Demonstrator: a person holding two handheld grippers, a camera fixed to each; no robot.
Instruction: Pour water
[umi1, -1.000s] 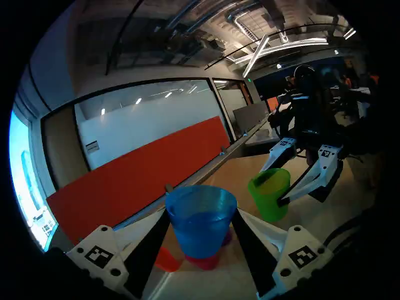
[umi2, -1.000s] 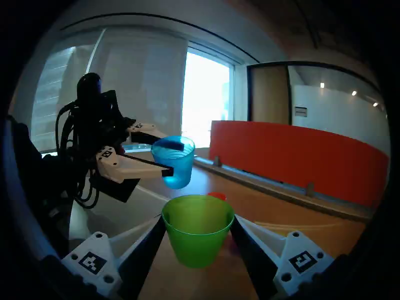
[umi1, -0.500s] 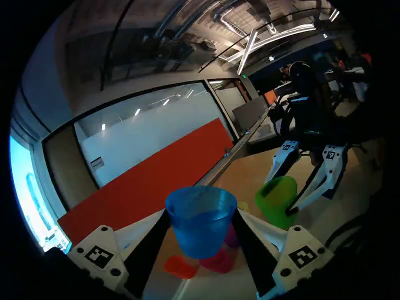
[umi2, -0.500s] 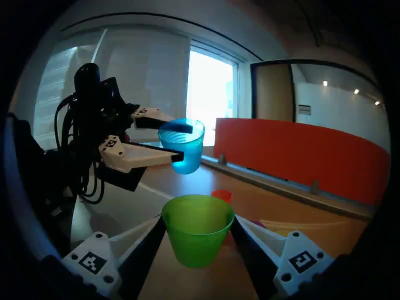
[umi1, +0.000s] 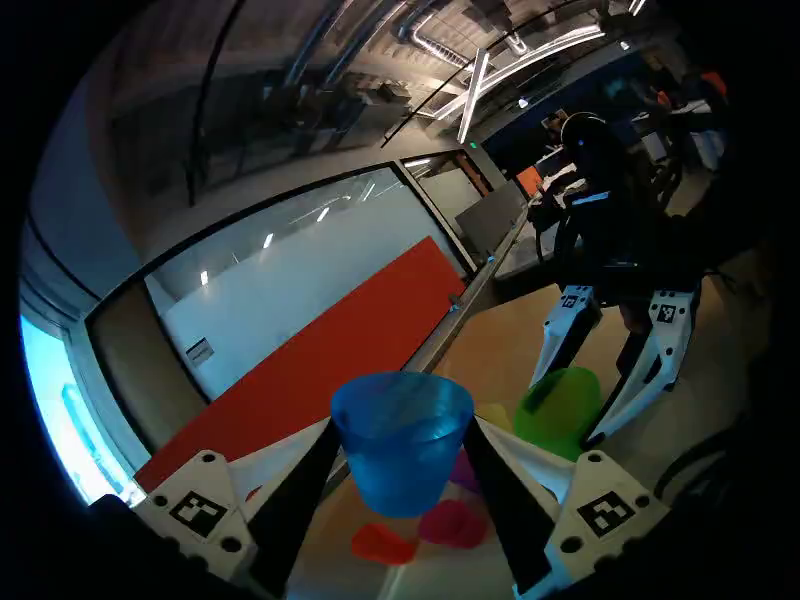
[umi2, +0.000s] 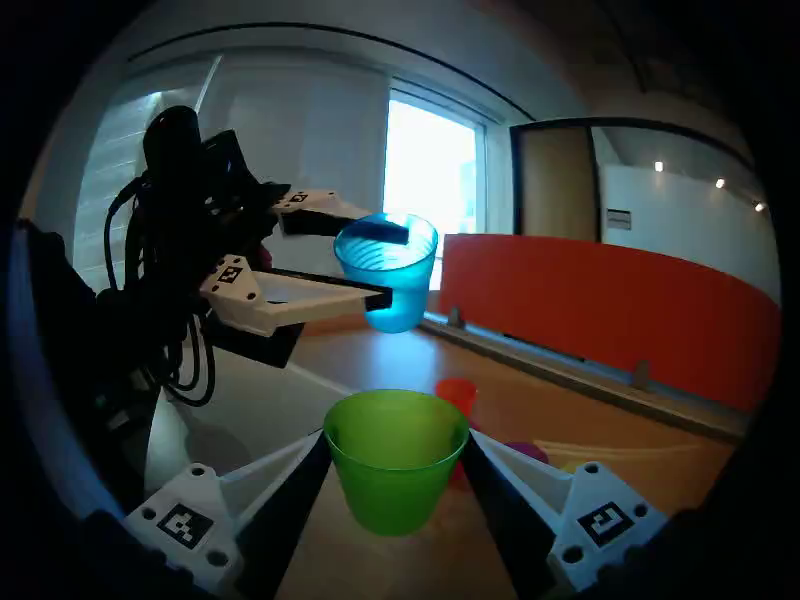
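The translucent blue plastic cup (umi1: 402, 440) is pinched between the left gripper's (umi1: 400, 432) fingers, high above the table, mouth up and slightly tilted. The translucent green cup (umi2: 396, 455) stands upright in the right gripper (umi2: 396, 445), lower and to its right.

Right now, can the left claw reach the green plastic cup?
Probably yes: the left claw holds the translucent blue plastic cup higher than the green plastic cup in the right claw, open air between.
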